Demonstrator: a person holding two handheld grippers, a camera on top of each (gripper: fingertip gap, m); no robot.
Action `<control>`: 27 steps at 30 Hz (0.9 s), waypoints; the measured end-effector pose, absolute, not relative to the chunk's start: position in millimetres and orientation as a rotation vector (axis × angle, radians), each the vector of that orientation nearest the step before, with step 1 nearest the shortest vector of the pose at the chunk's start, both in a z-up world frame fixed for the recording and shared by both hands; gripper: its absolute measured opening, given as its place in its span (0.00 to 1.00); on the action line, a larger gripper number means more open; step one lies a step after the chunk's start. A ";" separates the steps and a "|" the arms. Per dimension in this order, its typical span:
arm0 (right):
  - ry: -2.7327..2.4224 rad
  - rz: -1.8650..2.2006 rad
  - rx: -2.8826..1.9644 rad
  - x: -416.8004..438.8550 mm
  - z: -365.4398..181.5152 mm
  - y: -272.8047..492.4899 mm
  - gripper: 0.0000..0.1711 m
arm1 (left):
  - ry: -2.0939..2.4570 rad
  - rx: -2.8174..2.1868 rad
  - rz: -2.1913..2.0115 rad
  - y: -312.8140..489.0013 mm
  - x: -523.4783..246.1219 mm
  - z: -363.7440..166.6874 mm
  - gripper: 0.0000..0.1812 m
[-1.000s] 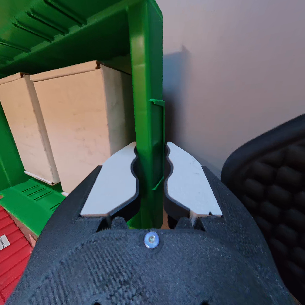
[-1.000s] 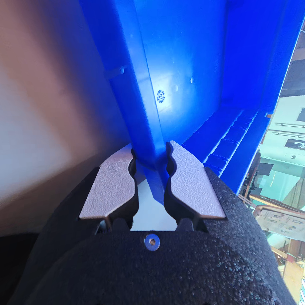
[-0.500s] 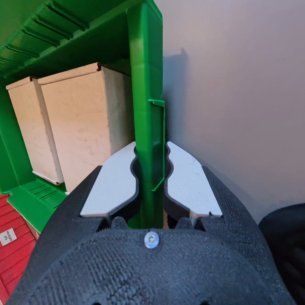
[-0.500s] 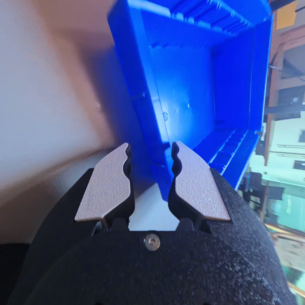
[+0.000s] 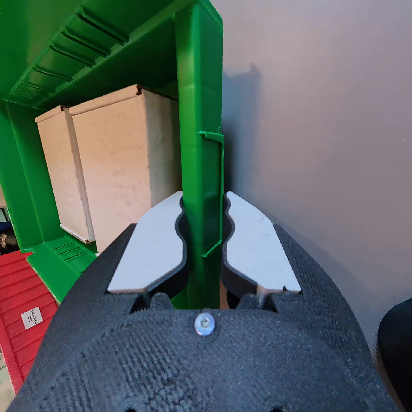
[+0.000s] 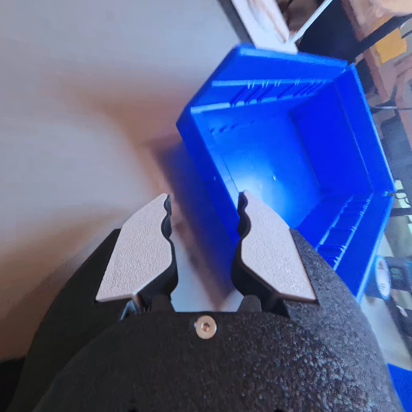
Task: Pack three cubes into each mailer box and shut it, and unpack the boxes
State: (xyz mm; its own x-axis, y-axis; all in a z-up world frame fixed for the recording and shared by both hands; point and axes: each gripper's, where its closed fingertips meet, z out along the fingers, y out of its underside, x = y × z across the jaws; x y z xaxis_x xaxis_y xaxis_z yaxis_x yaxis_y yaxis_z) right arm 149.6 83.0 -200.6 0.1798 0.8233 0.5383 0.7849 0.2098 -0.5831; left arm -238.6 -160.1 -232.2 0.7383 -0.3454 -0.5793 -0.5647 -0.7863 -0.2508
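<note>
My left gripper [image 5: 203,196] is shut on the side wall of a green plastic bin [image 5: 198,111]. Two closed white mailer boxes [image 5: 116,160] stand side by side inside that bin, left of the gripped wall. My right gripper [image 6: 204,196] is open. Its jaws stand apart around the near wall of an empty blue plastic bin [image 6: 289,156], and the fingertips [image 6: 247,200] sit near the wall without gripping it. No cubes show in either view.
A pale table surface [image 5: 312,133] lies right of the green bin. A red bin [image 5: 20,296] with a white label sits at the lower left. A black object [image 5: 394,347] is at the lower right edge. Shelving and clutter [image 6: 390,44] lie beyond the blue bin.
My right gripper has opened and let go of the blue bin's wall, then drawn back from it. My left gripper keeps its hold on the green bin, which shifted slightly.
</note>
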 end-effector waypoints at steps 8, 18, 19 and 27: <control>-1.860 -0.381 -1.506 176.8 -222.1 132.8 0.20 | 0.683 -2.556 0.647 -160.9 -238.2 -232.5 0.16; -1.973 -0.357 -1.292 146.9 -221.2 107.2 0.20 | 0.727 -2.534 0.585 -167.5 -231.2 -232.4 0.16; -1.970 -0.336 -1.290 144.9 -221.2 107.0 0.20 | 0.737 -2.532 0.571 -167.6 -230.1 -232.4 0.16; -1.935 -0.315 -1.349 138.8 -221.2 115.5 0.20 | 0.730 -2.477 0.572 -158.9 -229.8 -231.6 0.17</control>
